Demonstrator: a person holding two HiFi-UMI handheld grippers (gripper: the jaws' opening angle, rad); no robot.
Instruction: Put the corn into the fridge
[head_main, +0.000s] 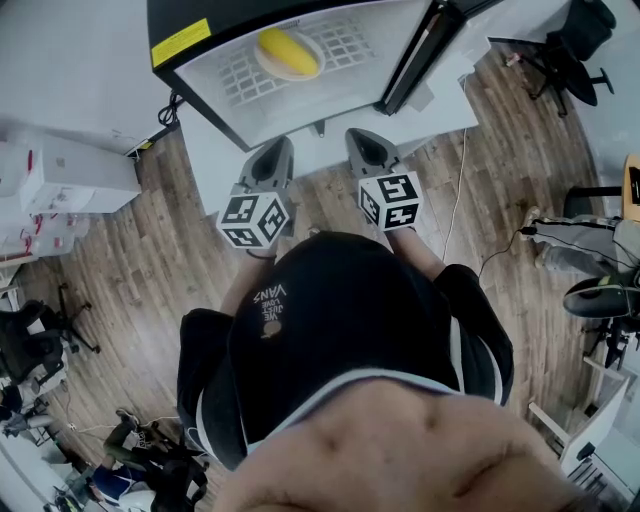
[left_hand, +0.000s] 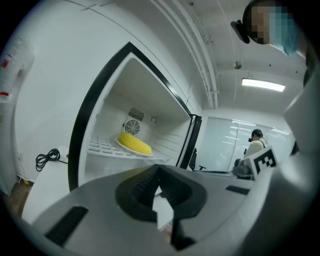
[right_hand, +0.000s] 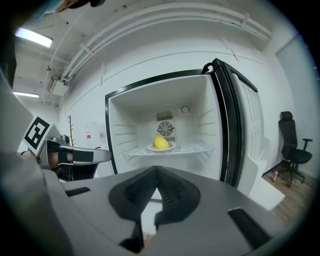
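the corn (head_main: 287, 52) is set on a plate (head_main: 270, 70) mid-shelf in the fridge (head_main: 385, 70), the left gripper (head_main: 277, 152) and right gripper (head_main: 364, 142) are shut and empty, and pushing the open door (head_main: 415, 60) closed is judged the next move.

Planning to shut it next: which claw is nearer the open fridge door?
The right claw, right by the open door; the left claw sits toward the fridge's other side.

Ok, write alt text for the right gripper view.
An open fridge holds a yellow corn cob on a white plate on its wire shelf. In the foreground, the right gripper is shut on nothing, outside the fridge.
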